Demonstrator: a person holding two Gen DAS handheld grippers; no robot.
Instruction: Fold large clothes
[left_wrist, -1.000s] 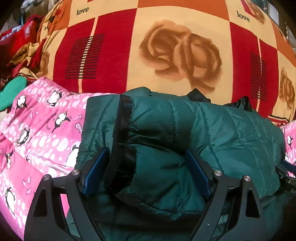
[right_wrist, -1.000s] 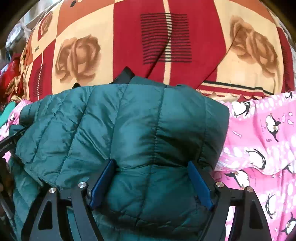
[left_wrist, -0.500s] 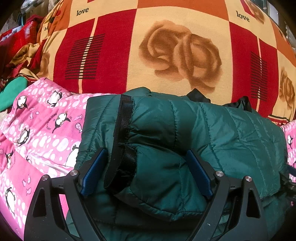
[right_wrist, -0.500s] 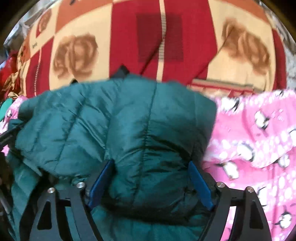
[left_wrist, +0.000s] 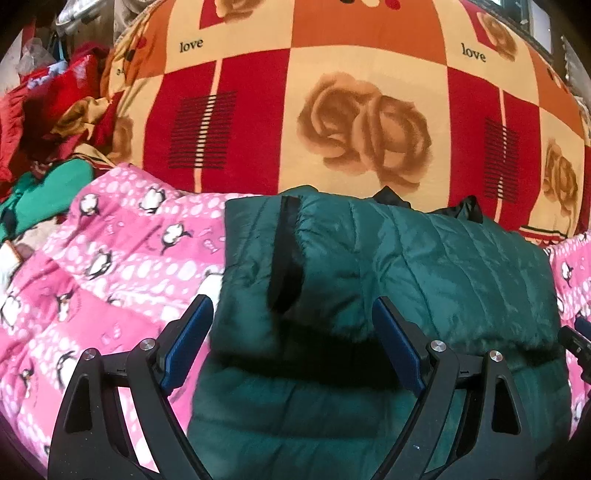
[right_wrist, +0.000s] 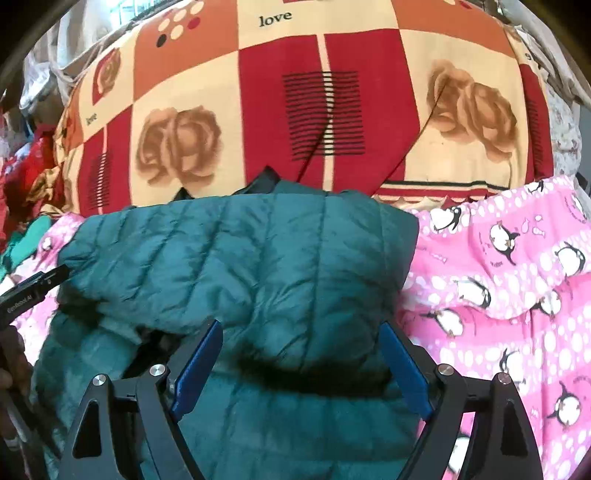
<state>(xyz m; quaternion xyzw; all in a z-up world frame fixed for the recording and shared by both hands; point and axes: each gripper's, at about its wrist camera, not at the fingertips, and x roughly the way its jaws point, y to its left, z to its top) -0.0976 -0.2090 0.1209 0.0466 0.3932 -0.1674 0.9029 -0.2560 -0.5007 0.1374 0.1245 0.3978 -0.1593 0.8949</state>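
A dark green quilted puffer jacket (left_wrist: 388, 266) lies folded in a thick bundle on the pink penguin blanket (left_wrist: 122, 258). A black zipper strip (left_wrist: 286, 254) runs down its left part. My left gripper (left_wrist: 291, 314) hangs open just above the jacket's near left part, its blue pads clear of the fabric. In the right wrist view the same jacket (right_wrist: 258, 258) fills the middle, and my right gripper (right_wrist: 302, 332) stands open over its near right part, holding nothing. The left gripper's black body (right_wrist: 37, 288) shows at the left edge there.
A red, orange and cream blanket with roses (left_wrist: 362, 122) rises behind the jacket. A heap of red and green clothes (left_wrist: 48, 122) lies at the far left. The pink blanket (right_wrist: 517, 277) spreads to the right of the jacket.
Both grippers have drawn back and up from the jacket; their pads, which flanked its folds, now stand clear. The jacket stays folded in place.
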